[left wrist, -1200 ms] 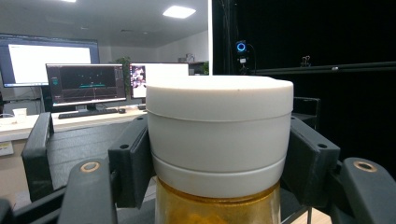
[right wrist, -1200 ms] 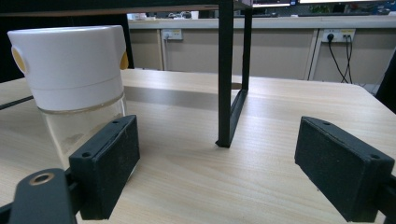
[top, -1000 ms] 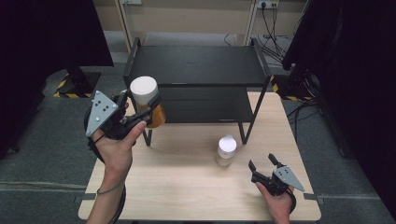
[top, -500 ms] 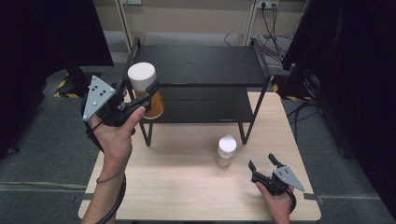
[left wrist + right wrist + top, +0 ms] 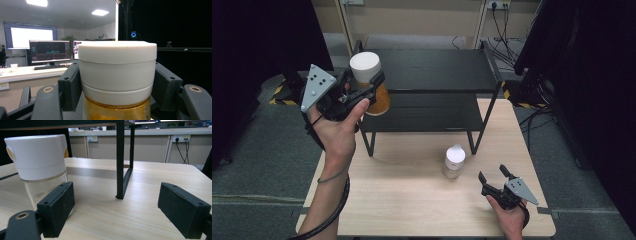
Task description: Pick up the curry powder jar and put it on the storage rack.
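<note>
1. Left gripper (image 5: 371, 86) clamps the amber jar (image 5: 370, 85) by its white lid, upper left of frame, beside the black shelf (image 5: 437, 70).
2. Right gripper (image 5: 492, 176) rests open, lower right, near the clear jar (image 5: 454, 161).
3. Judgement: keep jar upright, clear shelf edge before lowering.

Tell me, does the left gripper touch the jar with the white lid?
Touching. The left gripper view shows the left gripper pads pressed against both sides of the white lid of the amber jar.
</note>
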